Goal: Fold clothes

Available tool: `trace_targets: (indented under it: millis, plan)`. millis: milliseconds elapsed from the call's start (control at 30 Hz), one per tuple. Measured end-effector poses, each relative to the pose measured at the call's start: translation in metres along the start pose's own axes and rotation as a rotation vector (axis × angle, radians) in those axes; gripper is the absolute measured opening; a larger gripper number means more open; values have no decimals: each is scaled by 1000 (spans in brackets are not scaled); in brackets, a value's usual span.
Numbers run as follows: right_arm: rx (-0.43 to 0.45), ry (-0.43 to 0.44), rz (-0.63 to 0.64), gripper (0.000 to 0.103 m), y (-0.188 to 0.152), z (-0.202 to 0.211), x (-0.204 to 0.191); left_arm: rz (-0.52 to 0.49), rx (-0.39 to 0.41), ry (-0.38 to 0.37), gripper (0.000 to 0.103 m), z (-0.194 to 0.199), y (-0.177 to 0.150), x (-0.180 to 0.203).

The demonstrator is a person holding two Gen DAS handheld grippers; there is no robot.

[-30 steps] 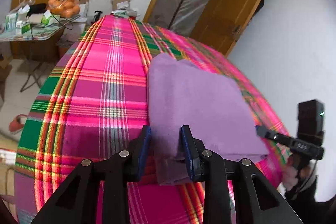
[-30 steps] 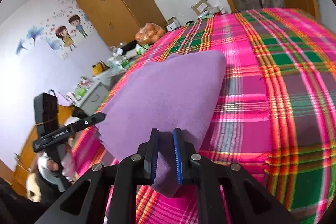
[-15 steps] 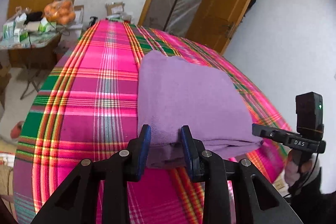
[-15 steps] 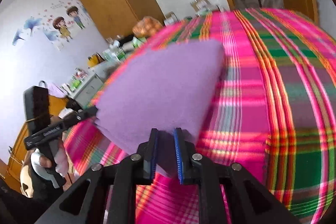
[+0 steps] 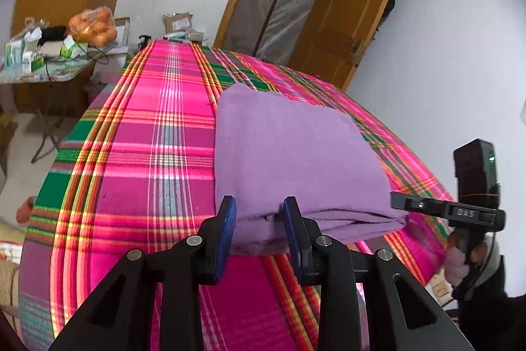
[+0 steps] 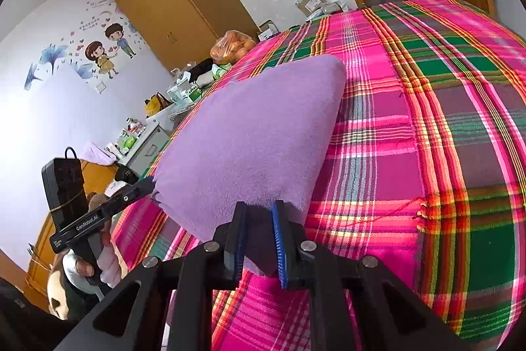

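Observation:
A folded purple cloth (image 5: 289,153) lies on the pink and green plaid bed cover (image 5: 148,137). My left gripper (image 5: 259,216) is shut on the near left corner of the stack, and the thick fold fills the gap between its blue pads. In the right wrist view, my right gripper (image 6: 258,219) is shut on the near right corner of the purple cloth (image 6: 256,137), which hangs down a little between the pads. Each view shows the other gripper from the side at its own corner: the right gripper (image 5: 399,203) and the left gripper (image 6: 148,183).
The plaid cover (image 6: 427,120) spreads wide around the cloth. A cluttered side table with a bag of oranges (image 5: 93,27) stands off the far left corner. A wooden door (image 5: 345,12) and a wardrobe (image 6: 177,9) line the walls. The person's hand (image 6: 98,259) grips the left handle.
The near edge of the purple cloth has settled flatter on the cover. Both grippers keep their hold on their corners and have hardly moved.

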State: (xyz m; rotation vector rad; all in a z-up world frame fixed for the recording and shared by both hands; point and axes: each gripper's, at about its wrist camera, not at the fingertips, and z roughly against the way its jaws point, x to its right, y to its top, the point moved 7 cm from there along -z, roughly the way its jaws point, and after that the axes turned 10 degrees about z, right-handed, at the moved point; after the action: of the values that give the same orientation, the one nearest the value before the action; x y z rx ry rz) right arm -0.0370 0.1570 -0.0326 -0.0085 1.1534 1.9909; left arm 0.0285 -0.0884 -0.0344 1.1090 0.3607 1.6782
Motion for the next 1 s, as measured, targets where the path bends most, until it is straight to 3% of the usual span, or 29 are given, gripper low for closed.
trace_targets:
  millis: [33, 133, 400, 567, 667, 1000]
  plan:
    - [5, -2, -9, 22, 1, 3, 2, 12, 8, 8, 31, 5, 2, -5]
    - [36, -29, -48, 57, 3, 13, 16, 70, 50, 48, 31, 19, 10, -28]
    - [71, 22, -196, 58, 2, 19, 40, 201, 44, 42, 31, 21, 15, -55]
    - [64, 33, -201, 58, 6, 12, 39, 210, 6, -7, 36, 10, 17, -45]
    - [60, 32, -197, 58, 8, 9, 38, 214, -22, -30, 46, 1, 20, -39]
    - [17, 44, -183, 58, 13, -2, 32, 233, -144, -77, 47, -36, 23, -26]
